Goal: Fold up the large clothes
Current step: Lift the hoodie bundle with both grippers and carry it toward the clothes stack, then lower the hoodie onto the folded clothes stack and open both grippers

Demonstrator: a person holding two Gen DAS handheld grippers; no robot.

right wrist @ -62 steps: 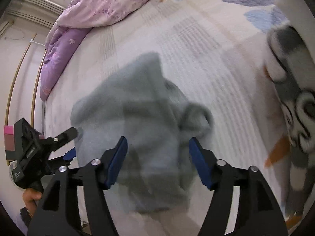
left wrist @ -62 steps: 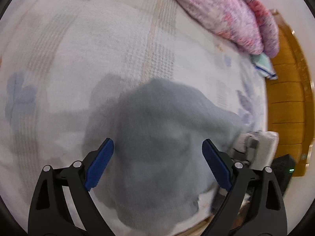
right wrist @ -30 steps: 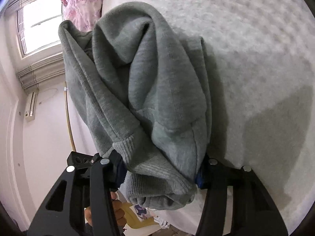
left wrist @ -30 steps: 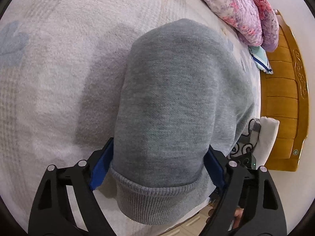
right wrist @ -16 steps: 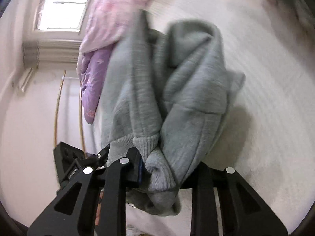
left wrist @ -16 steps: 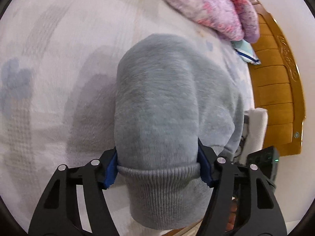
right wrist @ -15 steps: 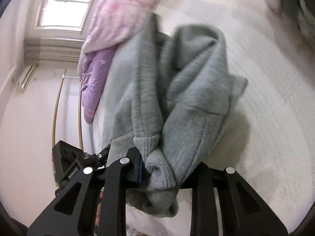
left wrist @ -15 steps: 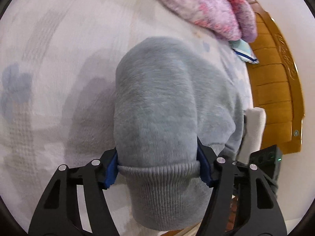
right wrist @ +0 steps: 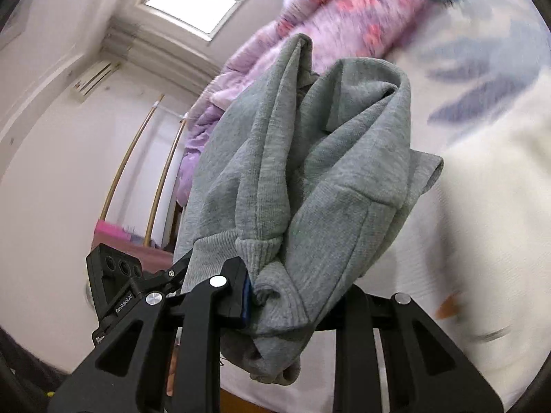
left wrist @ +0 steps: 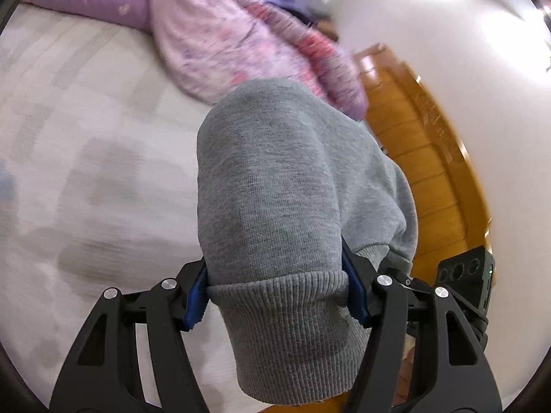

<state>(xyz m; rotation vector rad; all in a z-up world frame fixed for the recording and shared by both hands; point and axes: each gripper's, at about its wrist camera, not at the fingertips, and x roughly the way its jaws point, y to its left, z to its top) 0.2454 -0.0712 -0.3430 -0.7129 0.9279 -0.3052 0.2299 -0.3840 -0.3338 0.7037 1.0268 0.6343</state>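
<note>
Both tools are clamped on the grey sweatshirt (left wrist: 292,189): the left tool (left wrist: 275,296) pinches its ribbed hem, the right tool (right wrist: 289,296) a bunched fold, holding it above the bed (left wrist: 86,158). Best to draw the 2 tools apart until the hem is taut, then lay it flat mid-bed

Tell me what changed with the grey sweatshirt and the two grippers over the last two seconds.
Both grippers, open above it two seconds ago, closed on the grey knitted sweatshirt: the left gripper on a ribbed hem, the right gripper on bunched fabric. The garment was then lifted off the white patterned bedspread, and both views tilted up toward the wall and window. The pink floral quilt stayed on the bed.
</note>
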